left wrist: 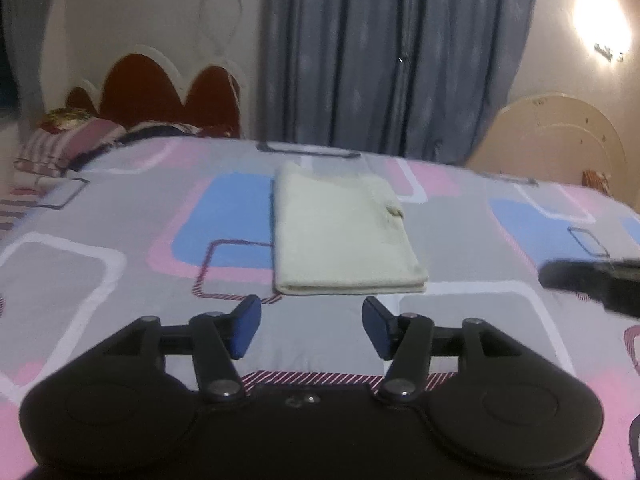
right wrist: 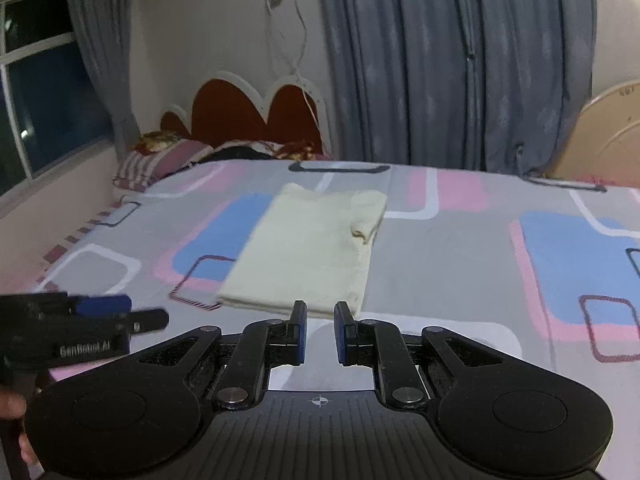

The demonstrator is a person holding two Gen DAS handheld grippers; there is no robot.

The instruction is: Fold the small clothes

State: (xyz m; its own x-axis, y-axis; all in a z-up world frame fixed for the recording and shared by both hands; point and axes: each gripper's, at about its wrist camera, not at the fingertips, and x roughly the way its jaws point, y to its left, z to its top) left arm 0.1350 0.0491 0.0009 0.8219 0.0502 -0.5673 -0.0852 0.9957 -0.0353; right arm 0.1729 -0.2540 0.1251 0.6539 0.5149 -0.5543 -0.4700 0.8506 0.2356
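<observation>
- A pale yellow garment [left wrist: 344,232] lay folded into a neat rectangle on the bedsheet [left wrist: 120,280], near the middle of the bed, with one small flap of cloth curling up along its right edge.
- Its near edge sat just beyond the tips of both grippers; nothing touched it.
- The left gripper [left wrist: 311,326] hung above the sheet in front of that near edge, its blue-padded jaws standing well apart and empty.
- The right gripper [right wrist: 320,330] hung over the sheet at the garment's near right corner; its jaws were drawn close but a narrow gap showed between the pads, and nothing was held in it.
- In the right wrist view the left gripper appeared blurred at the lower left, with part of a hand [right wrist: 12,404] behind it.
- The sheet was grey, printed with pink, blue and white rounded squares.
- At the far left end of the bed lay striped pillows [right wrist: 156,160] against a dark red scalloped headboard [right wrist: 256,114].
- Grey-blue curtains [right wrist: 440,60] hung behind the bed, and a window [right wrist: 40,92] showed dark at the left.
- A lamp [left wrist: 600,24] glared on the wall at the upper right.
</observation>
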